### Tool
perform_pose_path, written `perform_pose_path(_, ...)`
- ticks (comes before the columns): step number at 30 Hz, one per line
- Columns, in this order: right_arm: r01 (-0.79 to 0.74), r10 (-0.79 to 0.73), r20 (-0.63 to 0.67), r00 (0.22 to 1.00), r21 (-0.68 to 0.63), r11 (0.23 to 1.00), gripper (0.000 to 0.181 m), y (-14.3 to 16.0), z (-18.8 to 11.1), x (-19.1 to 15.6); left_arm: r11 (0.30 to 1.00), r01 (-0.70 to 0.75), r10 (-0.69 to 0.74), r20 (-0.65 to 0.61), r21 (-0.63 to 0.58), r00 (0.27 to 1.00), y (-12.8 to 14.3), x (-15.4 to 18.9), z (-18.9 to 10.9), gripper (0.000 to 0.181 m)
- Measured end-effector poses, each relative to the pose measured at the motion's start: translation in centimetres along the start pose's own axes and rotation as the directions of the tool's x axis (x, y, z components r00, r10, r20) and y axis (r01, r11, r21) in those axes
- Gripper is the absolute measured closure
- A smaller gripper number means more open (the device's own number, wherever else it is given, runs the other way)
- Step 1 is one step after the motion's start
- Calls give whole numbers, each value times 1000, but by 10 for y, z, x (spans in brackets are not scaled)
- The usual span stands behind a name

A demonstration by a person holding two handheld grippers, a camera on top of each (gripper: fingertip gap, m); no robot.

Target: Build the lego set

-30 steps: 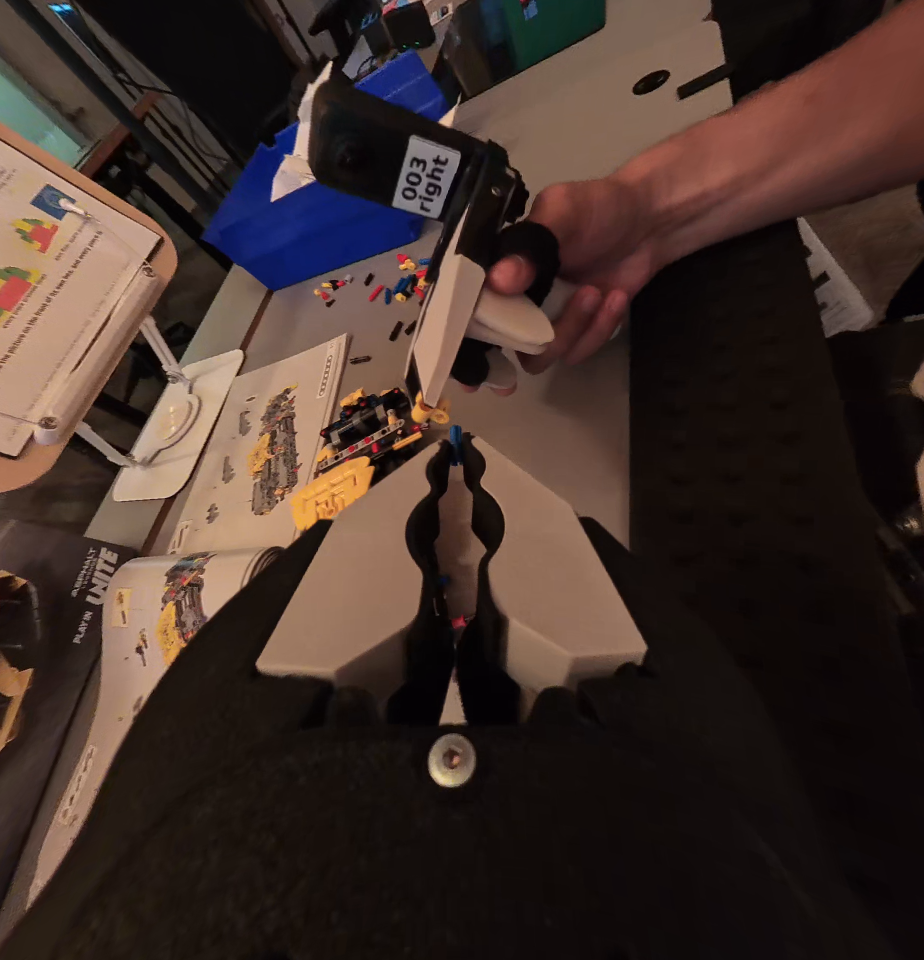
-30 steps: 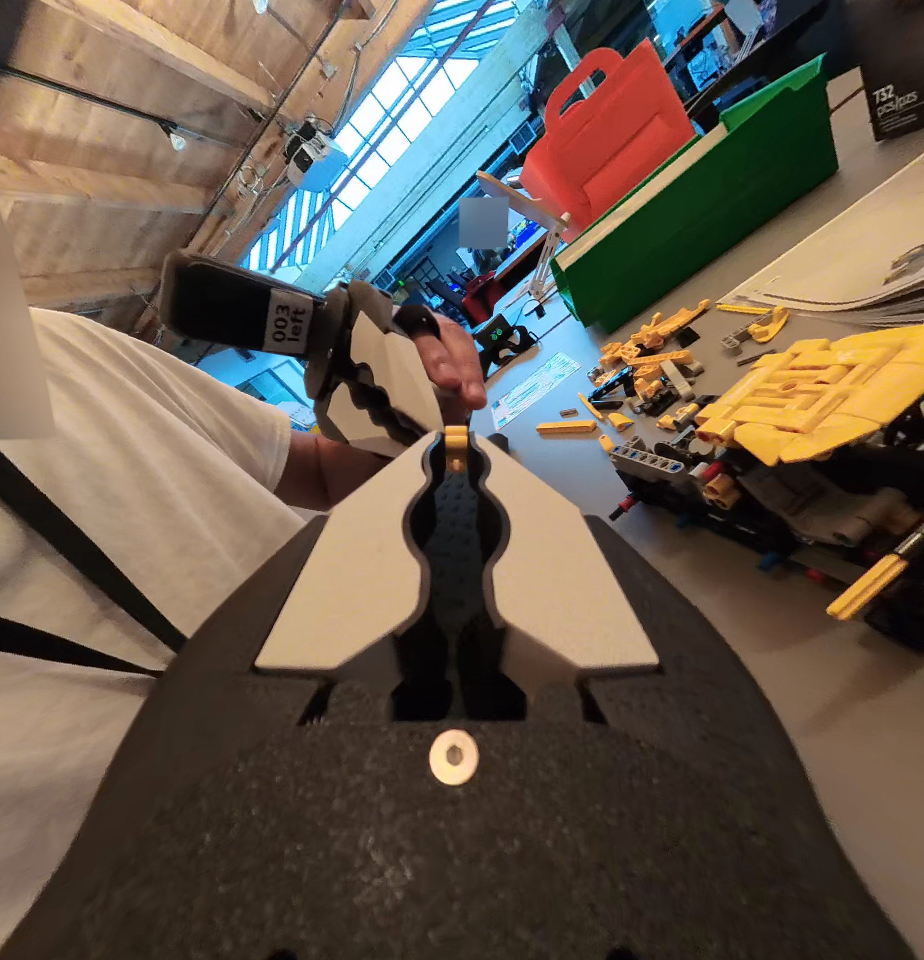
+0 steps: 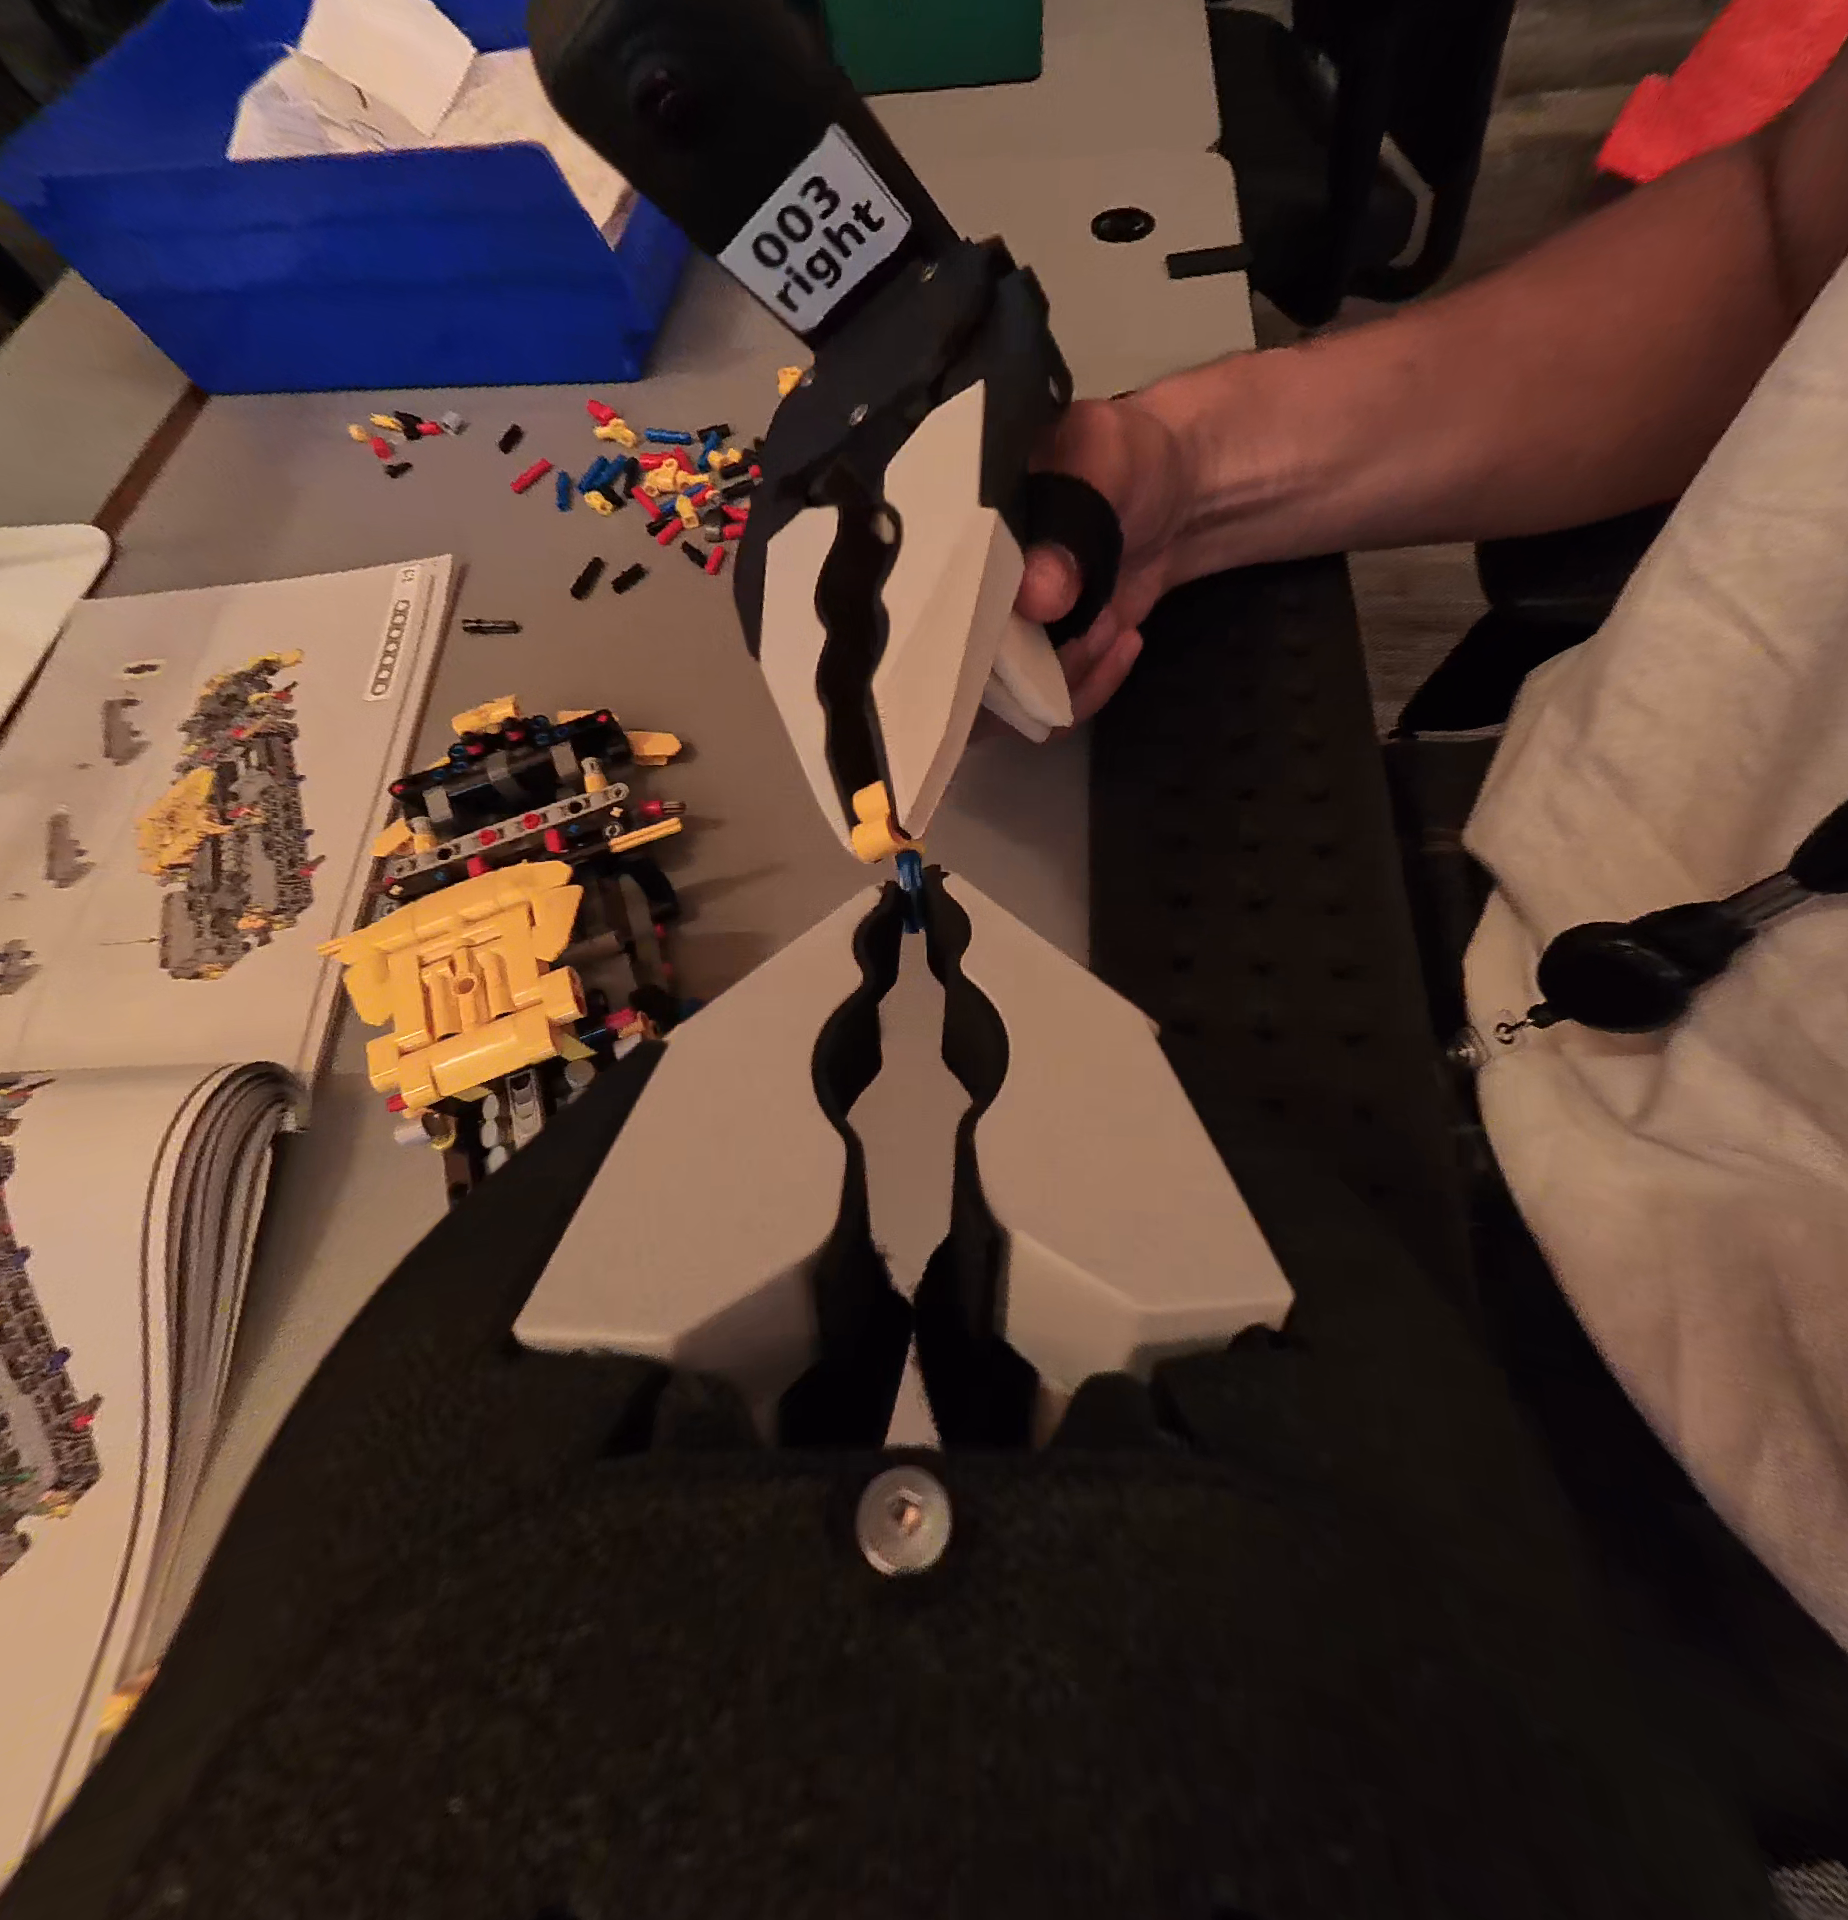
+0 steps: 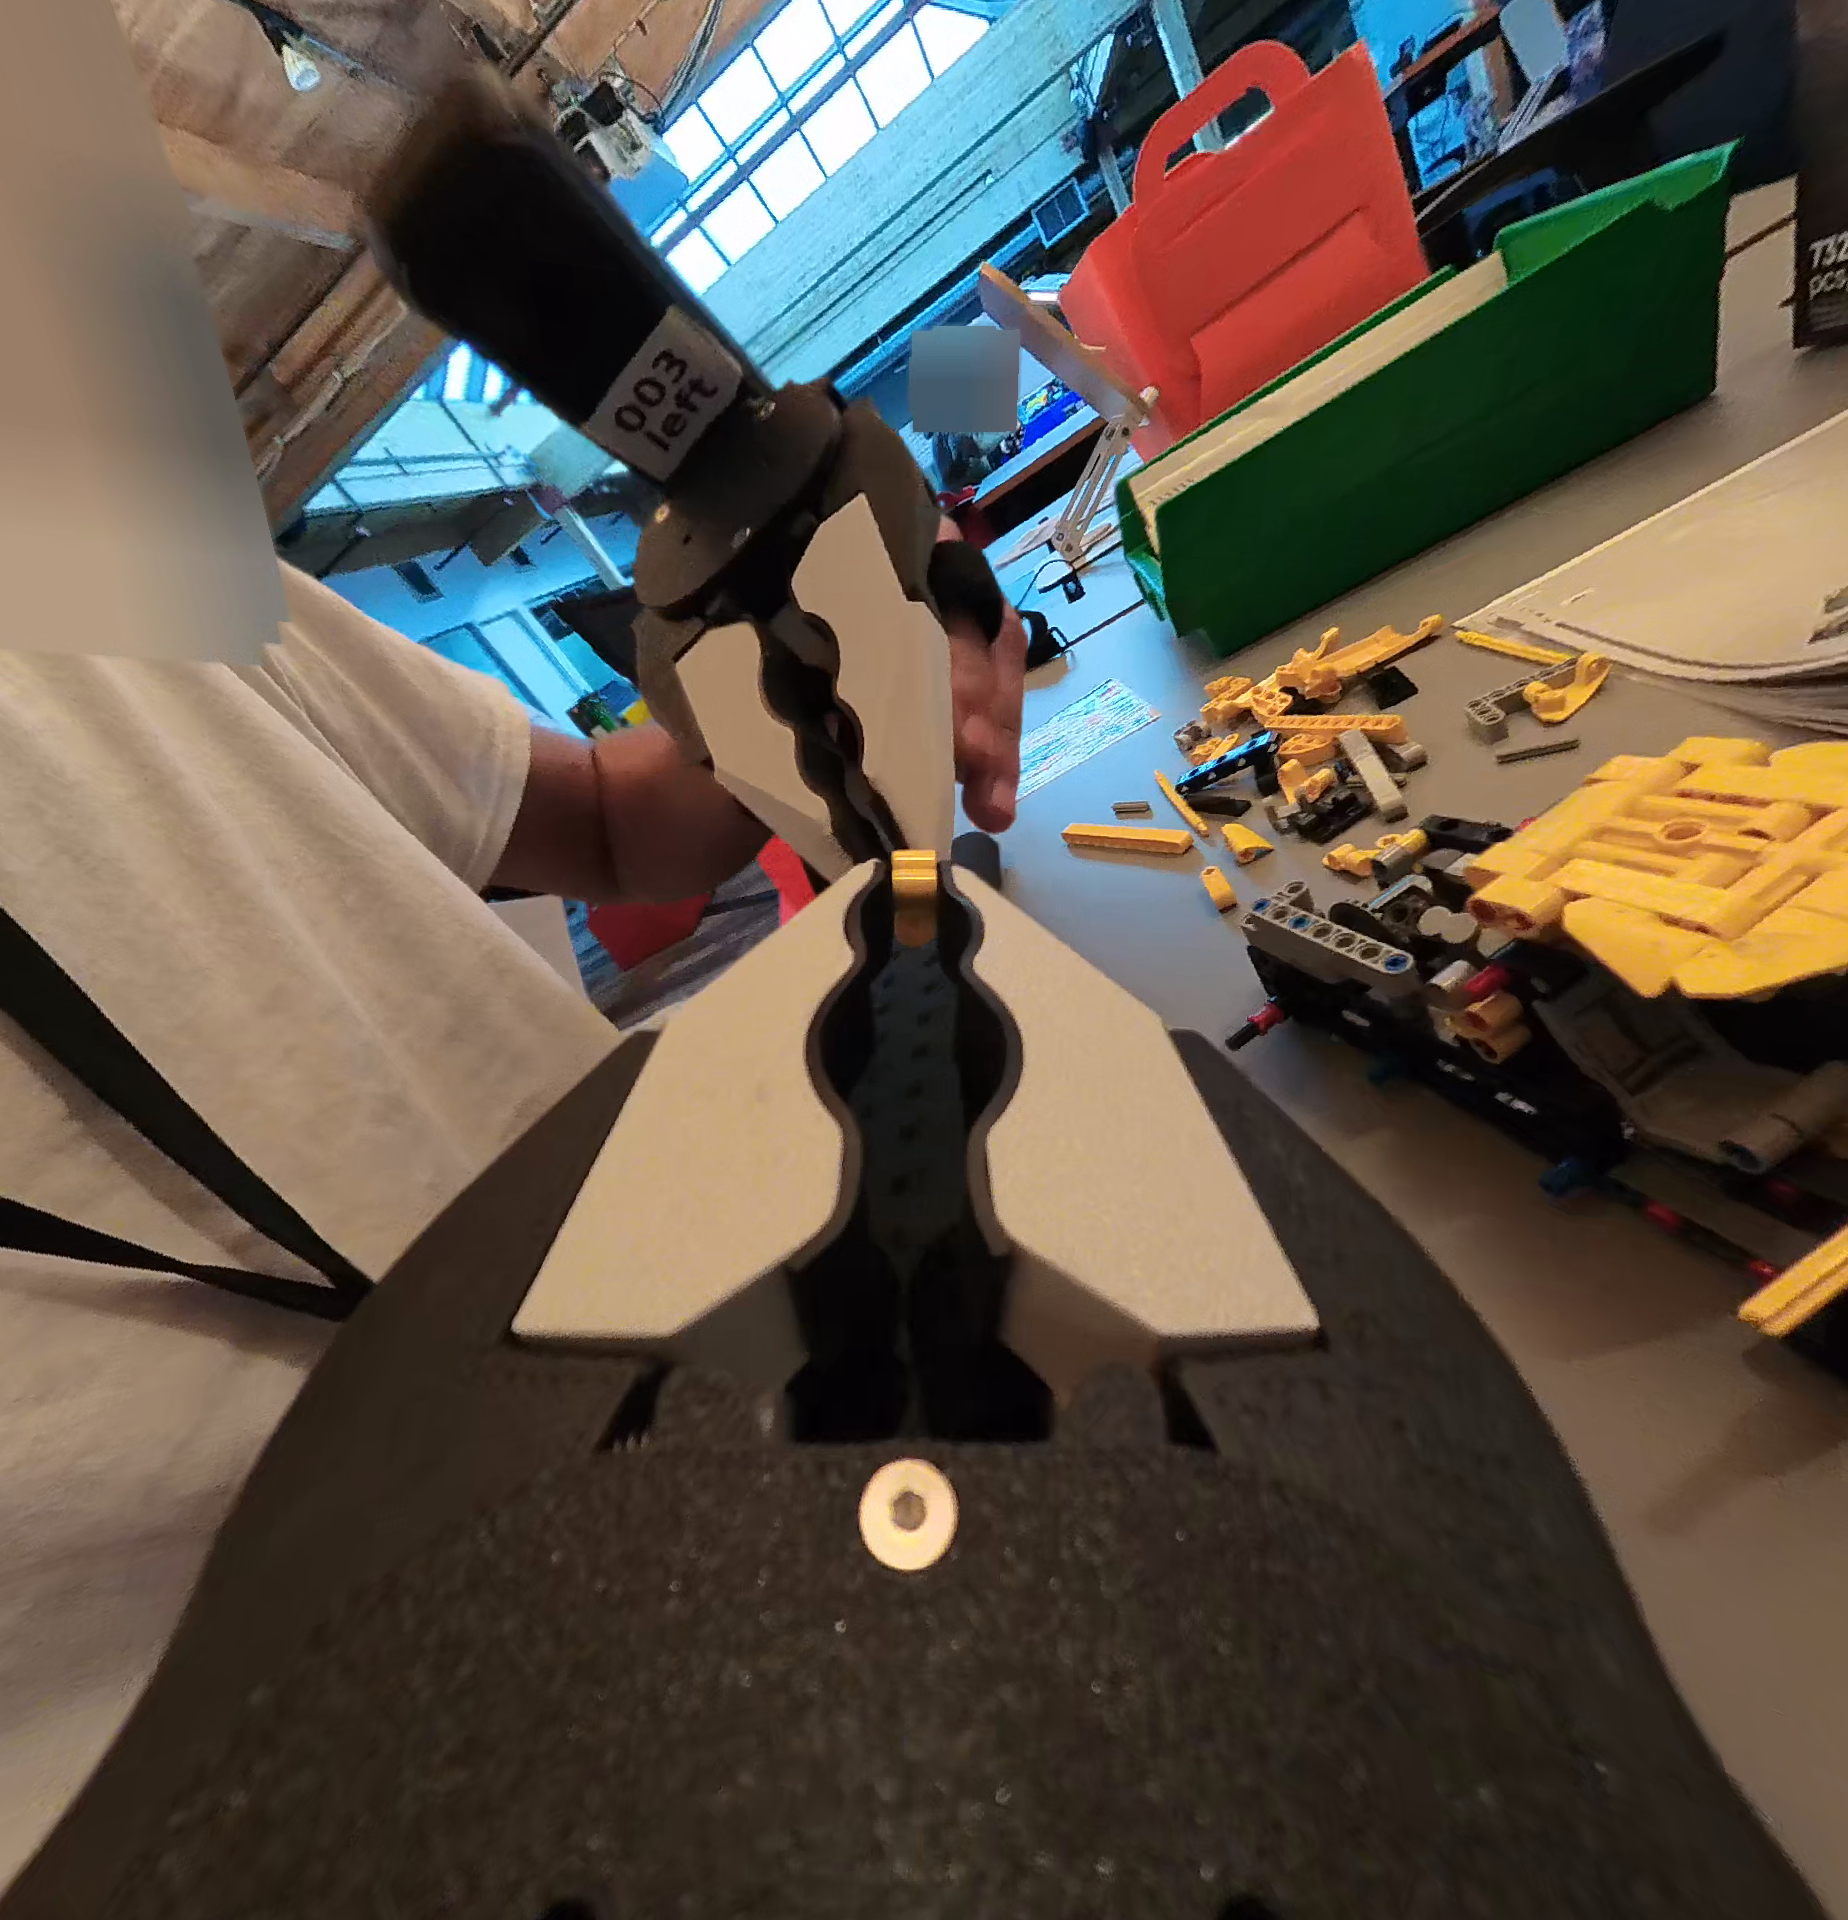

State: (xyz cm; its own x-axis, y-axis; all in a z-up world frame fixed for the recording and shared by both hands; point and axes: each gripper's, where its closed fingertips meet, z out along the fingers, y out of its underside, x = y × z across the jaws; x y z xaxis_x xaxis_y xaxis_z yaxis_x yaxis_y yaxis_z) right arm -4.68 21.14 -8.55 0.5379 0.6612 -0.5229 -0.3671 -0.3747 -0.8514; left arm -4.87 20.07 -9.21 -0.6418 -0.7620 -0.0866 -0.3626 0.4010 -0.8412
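Observation:
My left gripper is shut on a small blue pin at its tips. My right gripper is shut on a small yellow connector. In the left wrist view the right gripper comes down from above with the yellow connector, and the blue pin's end touches it tip to tip. In the right wrist view the left gripper hangs just beyond the connector. The half-built yellow and black lego car lies on the grey table to the left of the grippers, and also shows in the right wrist view.
An open instruction booklet lies left of the car. Loose small pins lie in front of a blue bin. Loose yellow parts lie before a green bin. A black perforated mat runs along the table's edge. Both grippers' tips are close together, under 4 cm apart.
Both grippers have come closer together; the blue pin now meets the yellow connector. The right gripper has turned so that its fingers face the left wrist camera.

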Motion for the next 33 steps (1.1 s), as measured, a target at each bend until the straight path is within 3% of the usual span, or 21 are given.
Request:
perform_pose_path(9,69,-69,-21,997,-22,997,174,2,3,-1,997,-12,5,-101,-71,995,-1,2,-1,177)
perform_pose_path(18,-103,99,48,994,90,991,174,-12,-7,1,990,101,-99,-28,93,995,-6,-10,-6,175)
perform_pose_path(21,-97,95,39,995,68,993,174,-9,-6,3,976,151,-146,-43,154,988,-10,-10,-8,175)
perform_pose_path(27,-104,100,55,994,82,991,174,-13,-6,0,975,130,-121,-56,182,991,-16,-7,-11,176)
perform_pose_path(33,-87,83,57,995,67,994,174,-10,-4,-3,983,124,-114,-77,136,990,-13,-5,-4,176)
